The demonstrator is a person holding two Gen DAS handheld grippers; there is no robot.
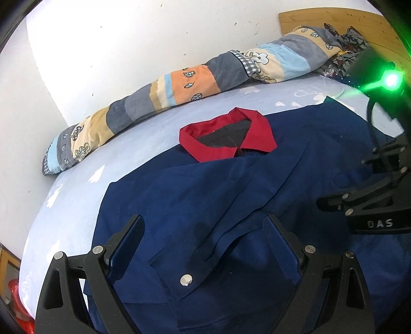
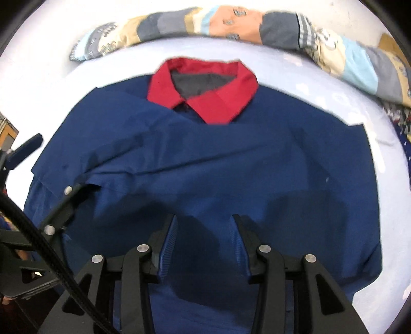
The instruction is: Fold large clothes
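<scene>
A navy blue jacket (image 1: 205,185) with a red collar (image 1: 228,136) lies front up on the bed, its left sleeve folded across the chest, cuff with a metal snap (image 1: 186,279) near me. My left gripper (image 1: 205,226) is open, jaws wide above the cuff area. My right gripper (image 2: 205,223) is open over the jacket's (image 2: 205,159) lower middle, empty; it also shows at the right edge of the left wrist view (image 1: 334,203). The red collar (image 2: 203,87) lies at the far end in the right wrist view.
The pale blue bed sheet (image 1: 108,159) surrounds the jacket. A rolled patchwork quilt (image 1: 179,84) lies along the white wall. A wooden headboard (image 1: 334,23) and a patterned cloth (image 1: 344,46) are at the far right. The bed's left edge drops off near a red object (image 1: 15,290).
</scene>
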